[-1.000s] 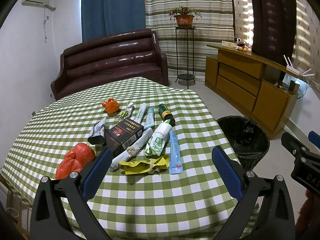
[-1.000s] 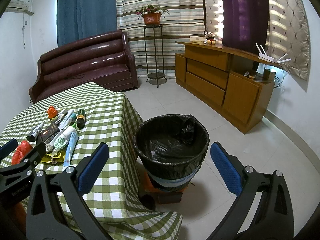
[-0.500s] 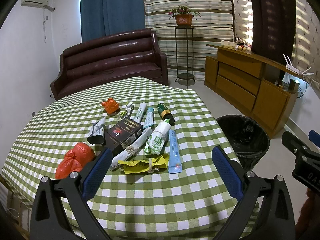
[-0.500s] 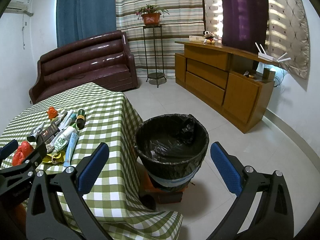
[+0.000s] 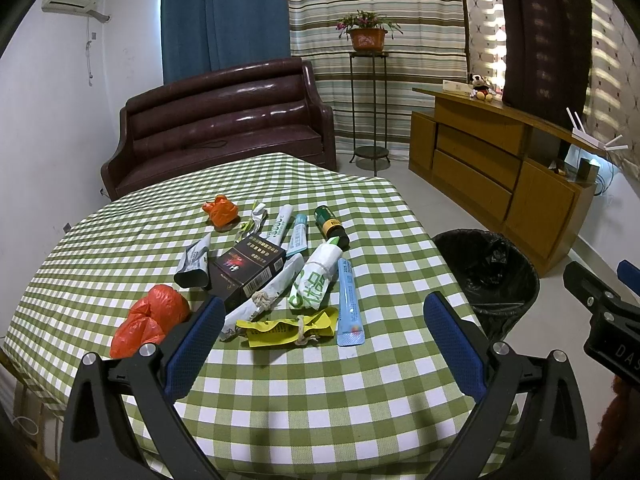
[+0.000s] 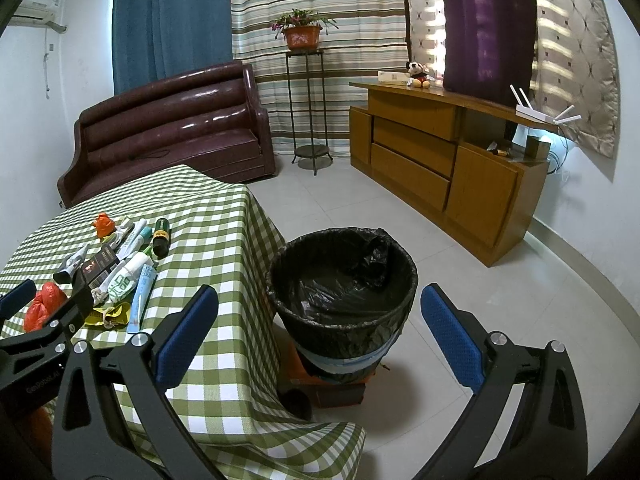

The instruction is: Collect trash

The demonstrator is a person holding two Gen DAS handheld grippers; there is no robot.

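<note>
Start of pickup: left gripper (image 5: pixel 320 322), jaws wide, empty, faces crumpled yellow wrapper (image 5: pixel 289 326) at 12 o'clock. Right gripper (image 6: pixel 316 322), jaws spread, empty, over black-lined bin (image 6: pixel 342 276). Next: descend, pinch wrapper.

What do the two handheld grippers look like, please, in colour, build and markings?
Both match. The left gripper and right gripper each have two black arms ending in long blue textured pads, joined with silver screws. Seen from the other camera, the left one's body carries small pale lettering, and the right one's shows white letters "DAS". No cables or sleeves are visible.
</note>
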